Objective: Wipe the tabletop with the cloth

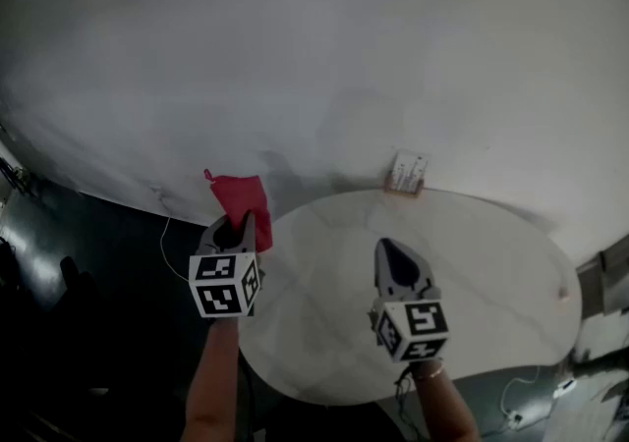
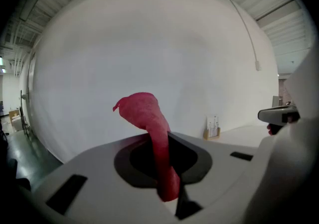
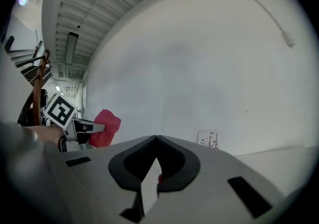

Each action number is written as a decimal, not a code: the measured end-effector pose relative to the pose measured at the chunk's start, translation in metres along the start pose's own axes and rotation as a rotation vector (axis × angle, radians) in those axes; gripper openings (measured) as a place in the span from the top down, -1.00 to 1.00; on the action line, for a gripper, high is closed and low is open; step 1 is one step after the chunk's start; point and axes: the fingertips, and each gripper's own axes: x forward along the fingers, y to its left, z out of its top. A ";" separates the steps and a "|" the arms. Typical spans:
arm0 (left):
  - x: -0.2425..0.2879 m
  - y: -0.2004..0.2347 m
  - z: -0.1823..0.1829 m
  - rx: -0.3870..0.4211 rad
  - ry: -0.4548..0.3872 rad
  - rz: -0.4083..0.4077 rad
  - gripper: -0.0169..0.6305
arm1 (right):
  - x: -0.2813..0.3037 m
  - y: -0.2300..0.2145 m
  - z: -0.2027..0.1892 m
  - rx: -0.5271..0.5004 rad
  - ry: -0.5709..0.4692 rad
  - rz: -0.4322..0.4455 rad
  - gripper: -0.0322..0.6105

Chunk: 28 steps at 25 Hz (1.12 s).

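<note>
Now left gripper (image 1: 239, 226) fingers pinch limp red cloth (image 1: 239, 196); right gripper (image 1: 391, 255) fingers together, empty.

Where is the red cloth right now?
Head view, left side: the red cloth is pinched in the left gripper, held beside the left edge of the round white table.

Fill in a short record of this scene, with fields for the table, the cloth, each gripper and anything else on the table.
table: round, white
cloth: red, sticking up, off table
left gripper: shut on cloth, at table's left edge
right gripper: shut, empty, over table
card stand: table's far edge, by wall
</note>
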 end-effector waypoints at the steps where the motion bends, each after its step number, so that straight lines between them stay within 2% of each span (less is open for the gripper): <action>1: -0.004 -0.007 0.003 0.006 -0.012 -0.011 0.81 | -0.003 0.000 0.001 0.000 -0.003 -0.002 0.89; 8: -0.025 -0.055 0.007 0.041 -0.059 -0.081 0.81 | -0.022 -0.004 0.012 -0.002 -0.054 -0.024 0.89; 19: -0.047 -0.096 -0.004 0.055 -0.102 -0.166 0.81 | -0.042 -0.008 0.006 0.000 -0.063 -0.027 0.89; 28: -0.059 -0.132 -0.015 0.044 -0.103 -0.217 0.81 | -0.056 -0.008 0.004 0.031 -0.071 0.017 0.89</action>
